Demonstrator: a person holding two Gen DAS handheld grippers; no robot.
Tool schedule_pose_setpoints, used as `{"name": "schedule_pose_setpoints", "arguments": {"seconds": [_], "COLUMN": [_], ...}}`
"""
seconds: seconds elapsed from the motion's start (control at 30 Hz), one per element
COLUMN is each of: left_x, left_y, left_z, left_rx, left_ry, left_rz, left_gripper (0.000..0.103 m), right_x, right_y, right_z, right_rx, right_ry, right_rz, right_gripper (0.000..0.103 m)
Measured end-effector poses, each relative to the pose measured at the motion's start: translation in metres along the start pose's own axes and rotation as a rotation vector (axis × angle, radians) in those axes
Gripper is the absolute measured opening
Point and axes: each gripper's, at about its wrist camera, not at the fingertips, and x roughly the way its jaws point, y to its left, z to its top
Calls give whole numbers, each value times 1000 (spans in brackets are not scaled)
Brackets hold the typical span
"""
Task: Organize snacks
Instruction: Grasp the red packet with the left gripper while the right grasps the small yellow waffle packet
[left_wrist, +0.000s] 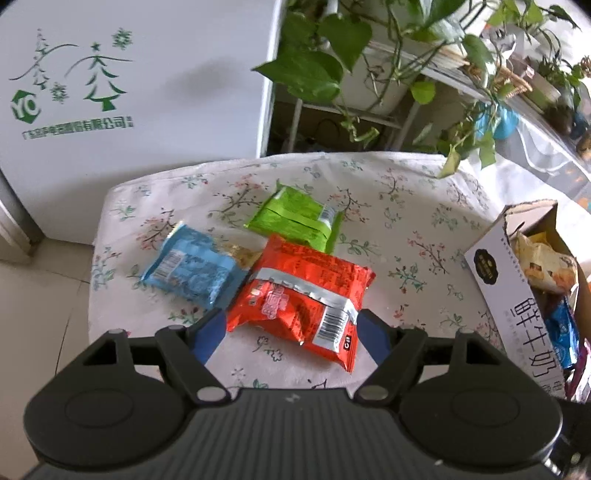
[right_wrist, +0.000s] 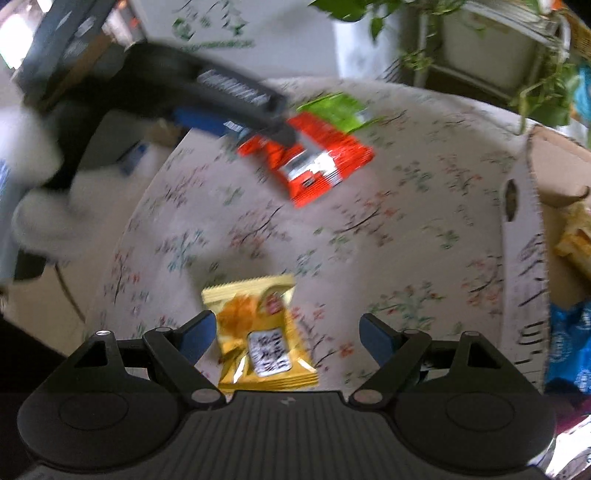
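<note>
Now both grippers come at loose packets on the floral tablecloth (left_wrist: 406, 206). The left gripper (left_wrist: 291, 330) has its jaws spread either side of the red packet (left_wrist: 295, 291), pads not pressing yet; the right gripper (right_wrist: 286, 336) stands spread around the yellow packet (right_wrist: 262, 339), also not gripping. To do this well, I'd judge each should drop until the pads flank the packet's middle, then close gently, since the foil wrappers look slippery and crushable. The red packet touches or overlaps the blue packet (left_wrist: 192, 269) and sits just beside the green packet (left_wrist: 295, 221), so lift it straight to avoid dragging them. The cardboard box (left_wrist: 495, 266) at the table's right edge already holds several packets, a pale yellow one on top and a blue one lower; it looks like the likely destination
</note>
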Motion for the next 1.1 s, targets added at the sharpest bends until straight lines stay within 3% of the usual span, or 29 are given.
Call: {"name": "schedule_pose_setpoints", "arguments": {"seconds": [0.2,0.4,0.7,0.9,0.97,1.1], "left_x": [22,42,60,60,58,54], "left_y": [-15,-28,-24,-21,-21,-21], "left_z": [2,4,8,5,4,3], "left_rx": [100,198,159,117,117,106], "left_ry": [16,15,26,22,20,15], "left_rz": [5,76,68,47,42,38], "left_gripper": [78,85,95,86,82,75], "right_x": [15,30,39,41,38,37], "right_y": [12,21,31,41,38,36], "right_z": [-7,-9,-7,-9,-7,-5], "right_rx": [-35,-65,-88,-144,-153,-143], "right_ry": [46,71,63,46,33,25], "right_rz": [-10,-47,-94,-140,-140,-123], "right_gripper": [89,89,90,80,65,59]}}
